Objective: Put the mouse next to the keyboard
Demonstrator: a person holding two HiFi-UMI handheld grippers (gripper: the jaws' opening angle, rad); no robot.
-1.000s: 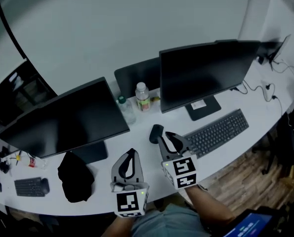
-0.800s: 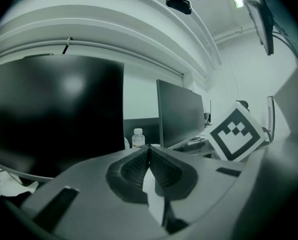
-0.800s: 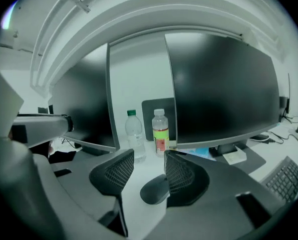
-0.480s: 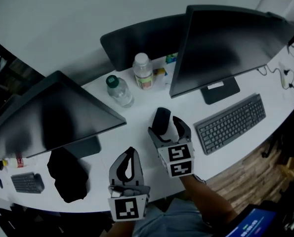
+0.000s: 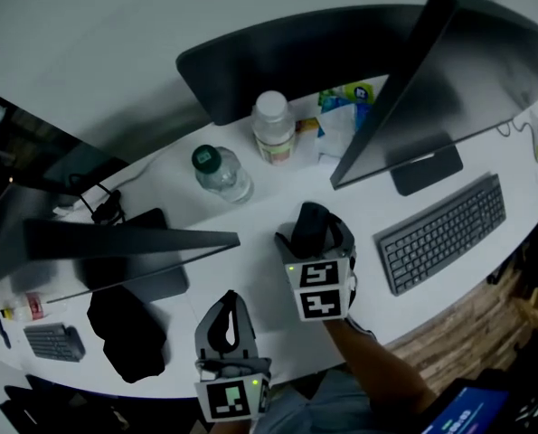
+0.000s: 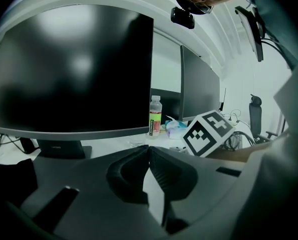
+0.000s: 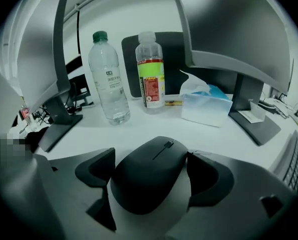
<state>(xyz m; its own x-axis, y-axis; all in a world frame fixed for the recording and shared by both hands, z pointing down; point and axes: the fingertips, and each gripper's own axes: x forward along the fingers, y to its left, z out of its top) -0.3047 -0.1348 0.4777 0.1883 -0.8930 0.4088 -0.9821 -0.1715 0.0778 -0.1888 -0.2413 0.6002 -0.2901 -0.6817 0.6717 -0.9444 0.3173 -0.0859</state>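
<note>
A black mouse (image 5: pixel 310 222) (image 7: pixel 149 176) lies on the white desk, a hand's width left of the dark keyboard (image 5: pixel 445 231) (image 7: pixel 296 161). My right gripper (image 5: pixel 314 235) (image 7: pixel 151 171) straddles the mouse, one jaw on each side. Its jaws are opening, and a gap shows at the left pad. My left gripper (image 5: pixel 231 297) (image 6: pixel 149 149) hovers near the desk's front edge, shut with nothing in it.
Two plastic bottles (image 5: pixel 221 172) (image 5: pixel 275 127) and a tissue pack (image 5: pixel 341 116) stand behind the mouse. Monitors rise at the left (image 5: pixel 115 242) and right (image 5: pixel 458 70). A black cloth (image 5: pixel 124 333) and a small keyboard (image 5: pixel 51 342) lie at the far left.
My right gripper's jaws have spread wide and moved forward around the mouse. The head view has tilted closer to the desk. The left gripper stays shut.
</note>
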